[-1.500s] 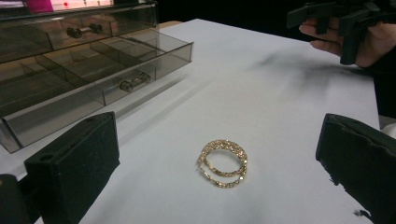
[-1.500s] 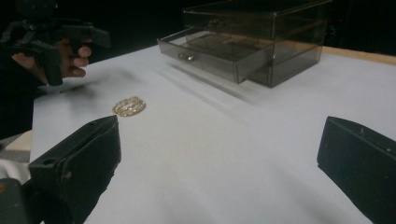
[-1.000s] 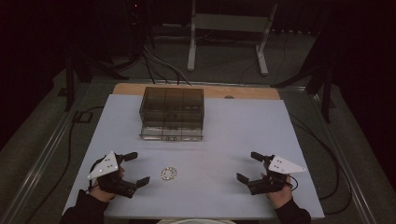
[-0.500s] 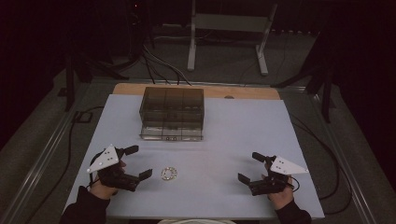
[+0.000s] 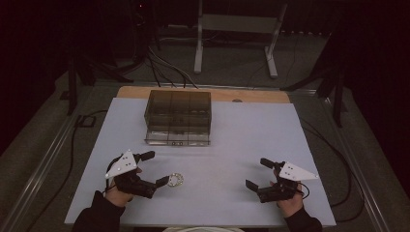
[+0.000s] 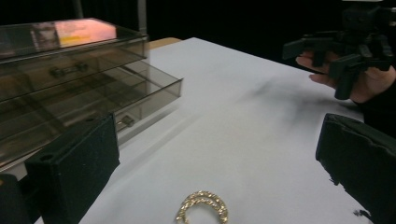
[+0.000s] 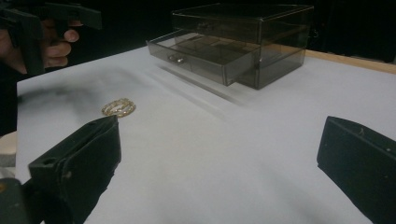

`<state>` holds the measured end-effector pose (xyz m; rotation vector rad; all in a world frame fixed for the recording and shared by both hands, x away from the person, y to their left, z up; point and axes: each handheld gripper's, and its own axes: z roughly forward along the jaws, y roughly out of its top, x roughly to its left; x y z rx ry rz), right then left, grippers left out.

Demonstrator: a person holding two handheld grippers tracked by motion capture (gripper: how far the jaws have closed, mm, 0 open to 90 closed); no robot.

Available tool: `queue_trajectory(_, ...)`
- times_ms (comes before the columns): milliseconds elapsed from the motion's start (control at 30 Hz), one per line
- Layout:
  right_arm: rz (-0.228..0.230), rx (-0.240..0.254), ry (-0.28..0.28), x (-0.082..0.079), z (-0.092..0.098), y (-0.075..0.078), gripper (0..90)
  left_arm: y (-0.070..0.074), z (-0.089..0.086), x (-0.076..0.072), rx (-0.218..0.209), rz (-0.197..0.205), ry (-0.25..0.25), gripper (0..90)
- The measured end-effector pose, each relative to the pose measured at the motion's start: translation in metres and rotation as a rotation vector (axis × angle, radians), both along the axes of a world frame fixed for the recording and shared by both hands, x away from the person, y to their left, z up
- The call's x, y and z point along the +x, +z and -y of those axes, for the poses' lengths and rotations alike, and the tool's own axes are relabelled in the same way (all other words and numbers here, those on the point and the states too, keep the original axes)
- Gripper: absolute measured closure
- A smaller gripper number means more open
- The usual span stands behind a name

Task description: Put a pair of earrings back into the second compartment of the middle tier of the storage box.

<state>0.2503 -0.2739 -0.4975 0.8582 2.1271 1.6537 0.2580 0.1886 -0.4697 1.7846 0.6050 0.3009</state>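
Left tongs (image 5: 156,168) stand wide apart, holding nothing, low over the tabletop (image 5: 241,140) near its front left. The gold ring bracelet (image 5: 175,180) lies flat on the tabletop just beside the nearer jaw tip; in the left gripper view it sits between the two jaws, close in front (image 6: 202,207); contact cannot be confirmed. Right tongs (image 5: 257,174) are likewise wide apart and empty, near the front right, well apart from the bracelet.

The tabletop is a pale, plain sheet with a strip of wood edge (image 5: 261,95) showing along the far side. A smoky transparent drawer box (image 5: 178,116) stands at the middle far part, its bottom drawer (image 7: 196,53) pulled partly out toward the person. Nothing lies between the bracelet and the box.

Beyond the tabletop the room is dark: grey floor, black cables (image 5: 164,63), a pale metal stand (image 5: 232,38).
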Motion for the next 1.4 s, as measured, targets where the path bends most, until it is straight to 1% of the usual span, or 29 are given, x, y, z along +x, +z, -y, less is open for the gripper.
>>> queue_trajectory(100,-0.003,0.002,0.001,0.0,0.0,0.0,0.0,-0.001,0.004,0.0,0.006,-0.009,-0.009,0.5)
queue_trajectory(167,-0.003,-0.002,0.003,0.0,0.0,0.0,0.0,-0.002,0.007,0.001,0.027,-0.016,-0.016,0.5)
queue_trajectory(233,-0.005,0.001,0.005,0.0,0.0,0.0,0.0,-0.004,0.008,0.002,0.036,-0.041,-0.021,0.5)
queue_trajectory(267,-0.009,0.004,0.004,0.0,0.0,0.0,0.0,-0.005,0.009,0.003,0.042,-0.048,-0.026,0.5)
queue_trajectory(300,-0.01,0.004,0.004,0.0,0.0,0.0,0.0,-0.007,0.009,0.004,0.053,-0.052,-0.035,0.5)
queue_trajectory(367,-0.01,0.001,0.006,0.0,0.0,0.0,0.0,-0.011,0.01,0.006,0.082,-0.062,-0.032,0.5)
queue_trajectory(433,-0.012,0.003,0.008,0.001,0.0,0.0,0.0,-0.016,0.01,0.009,0.1,-0.08,-0.033,1.2)
queue_trajectory(500,-0.013,0.005,0.007,0.001,0.0,0.0,0.0,-0.021,0.01,0.011,0.13,-0.089,-0.027,5.2)
queue_trajectory(567,-0.015,0.003,0.009,0.001,0.0,-0.001,0.0,-0.025,0.011,0.013,0.143,-0.104,-0.032,7.4)
queue_trajectory(633,-0.018,0.003,0.008,0.002,0.0,-0.001,0.0,-0.028,0.011,0.014,0.149,-0.107,-0.02,14.5)
queue_trajectory(667,-0.019,0.005,0.01,0.002,0.0,-0.001,0.0,-0.029,0.011,0.015,0.155,-0.111,-0.023,16.3)
queue_trajectory(733,-0.019,0.002,0.011,0.001,0.0,-0.001,0.0,-0.03,0.012,0.015,0.169,-0.107,-0.035,18.6)
queue_trajectory(800,-0.021,0.002,0.014,0.001,0.0,-0.001,0.0,-0.032,0.012,0.016,0.178,-0.116,-0.024,25.5)
queue_trajectory(833,-0.023,0.003,0.014,0.002,0.0,-0.001,0.0,-0.033,0.012,0.018,0.187,-0.122,-0.018,28.6)
queue_trajectory(867,-0.023,0.002,0.015,0.001,0.0,-0.001,0.0,-0.035,0.012,0.019,0.2,-0.13,-0.019,33.5)
queue_trajectory(900,-0.022,0.001,0.015,0.001,-0.001,-0.001,0.0,-0.037,0.013,0.019,0.218,-0.125,-0.018,36.1)
queue_trajectory(933,-0.021,-0.002,0.015,0.001,-0.001,-0.001,0.0,-0.038,0.013,0.02,0.239,-0.117,-0.003,39.2)
queue_trajectory(967,-0.021,-0.002,0.015,0.001,-0.001,-0.001,0.0,-0.038,0.013,0.02,0.239,-0.117,-0.003,43.0)
queue_trajectory(1000,-0.02,-0.003,0.015,0.001,-0.001,-0.001,0.0,-0.039,0.013,0.022,0.245,-0.121,0.001,43.0)
queue_trajectory(1100,-0.021,-0.001,0.015,0.001,0.0,-0.001,0.0,-0.041,0.012,0.027,0.241,-0.136,0.001,50.7)
queue_trajectory(1133,-0.02,-0.002,0.016,0.001,0.0,-0.001,0.0,-0.042,0.012,0.028,0.237,-0.137,-0.005,52.0)
queue_trajectory(1200,-0.02,-0.004,0.015,0.002,0.0,-0.001,0.0,-0.044,0.013,0.03,0.238,-0.154,-0.018,56.8)
queue_trajectory(1267,-0.027,-0.002,0.013,0.002,-0.001,-0.001,0.0,-0.046,0.016,0.032,0.25,-0.164,-0.024,59.1)
queue_trajectory(1300,-0.026,-0.005,0.012,0.001,-0.001,-0.001,0.0,-0.046,0.017,0.033,0.259,-0.171,-0.038,62.1)
queue_trajectory(1333,-0.025,-0.008,0.013,0.001,-0.001,-0.001,0.0,-0.048,0.019,0.033,0.263,-0.174,-0.046,62.4)
queue_trajectory(1400,-0.027,-0.008,0.012,0.002,-0.001,-0.001,0.0,-0.049,0.022,0.034,0.289,-0.177,-0.05,64.6)
